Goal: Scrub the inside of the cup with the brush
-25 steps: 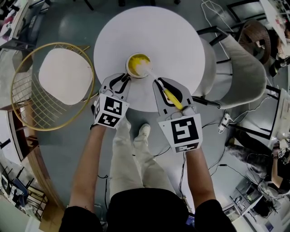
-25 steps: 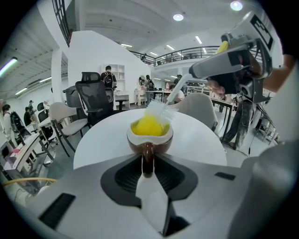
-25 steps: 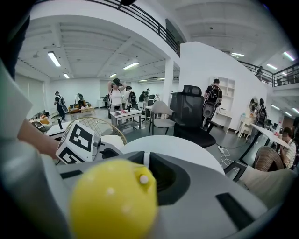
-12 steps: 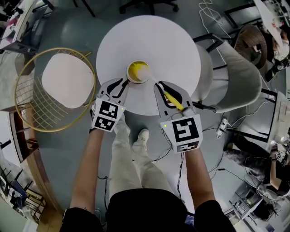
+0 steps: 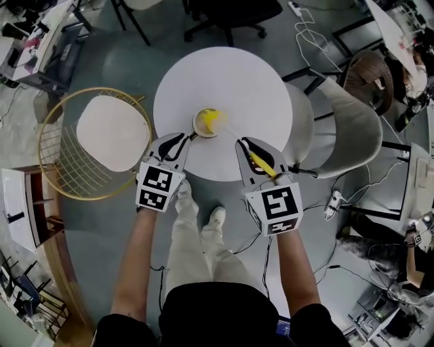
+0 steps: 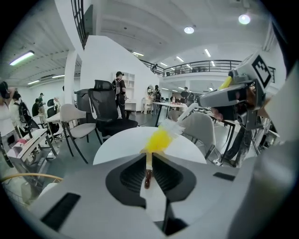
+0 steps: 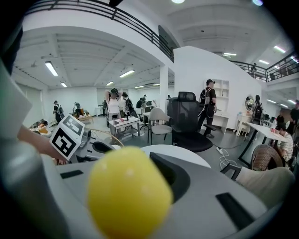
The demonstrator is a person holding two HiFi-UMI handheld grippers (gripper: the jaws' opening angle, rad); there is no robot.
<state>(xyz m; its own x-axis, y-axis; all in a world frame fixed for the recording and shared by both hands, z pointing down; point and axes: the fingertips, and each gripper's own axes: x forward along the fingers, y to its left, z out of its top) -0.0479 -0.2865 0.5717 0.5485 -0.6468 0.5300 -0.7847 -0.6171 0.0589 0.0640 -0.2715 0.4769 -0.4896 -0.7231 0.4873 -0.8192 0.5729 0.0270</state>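
Note:
A small cup [image 5: 205,123] with a yellow inside stands near the front edge of the round white table [image 5: 230,74]. My left gripper [image 5: 186,137] is at the cup's near left side. Its jaws are closing and pinch a thin white and brown strip [image 6: 148,172], which looks like the cup's handle seen edge-on. My right gripper [image 5: 250,152] is shut on the yellow handle [image 5: 258,161] of the brush, which fills the right gripper view as a blurred yellow lump [image 7: 128,191]. The brush's yellow and white head [image 6: 161,136] sits in the cup.
A yellow wire chair [image 5: 95,139] with a white seat stands left of the table. A grey shell chair [image 5: 356,125] is at its right and a black office chair [image 5: 230,10] beyond it. Cables lie on the floor at the right. The person's legs are under the table's near edge.
My left gripper's jaws have drawn together at the cup's side. The brush head stays in the cup. The head camera has pulled back, so table and cup look smaller.

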